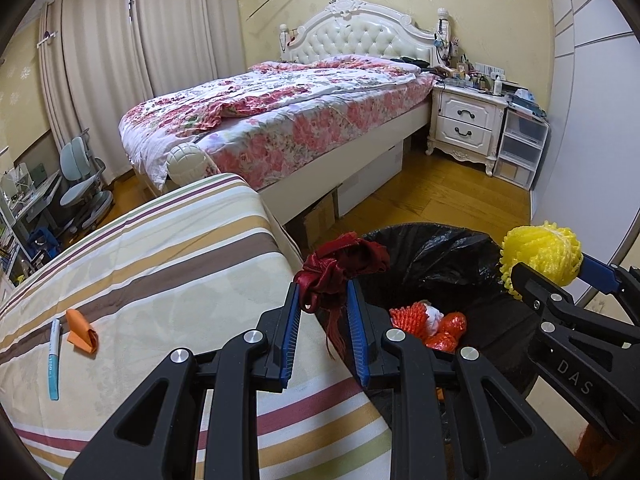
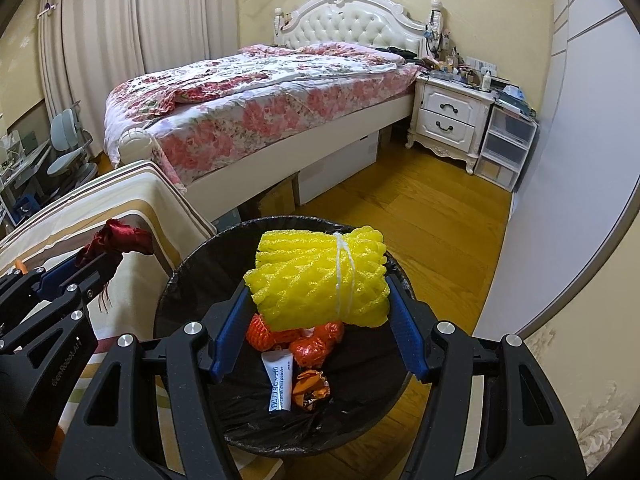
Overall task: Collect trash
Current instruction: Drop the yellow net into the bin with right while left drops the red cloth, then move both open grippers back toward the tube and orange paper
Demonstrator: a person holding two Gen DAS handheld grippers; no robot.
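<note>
My left gripper (image 1: 324,300) is shut on a dark red ribbon bunch (image 1: 340,268), held at the edge of the striped surface (image 1: 160,272) beside the black-lined trash bin (image 1: 440,256). My right gripper (image 2: 320,304) is shut on a yellow foam net bundle (image 2: 320,280), tied with white string, directly above the bin (image 2: 192,280). The bin holds orange netting (image 2: 304,340), a white tube (image 2: 278,384) and a wrapper (image 2: 312,388). The right gripper with the yellow bundle (image 1: 540,256) also shows in the left wrist view; the ribbon (image 2: 116,240) shows in the right wrist view.
An orange paper scrap (image 1: 82,330) and a blue-white pen (image 1: 54,360) lie on the striped surface. A floral bed (image 1: 280,112) stands behind, with a white nightstand (image 1: 466,120) and plastic drawers (image 1: 520,148). Wooden floor (image 2: 420,216) lies to the right of the bin.
</note>
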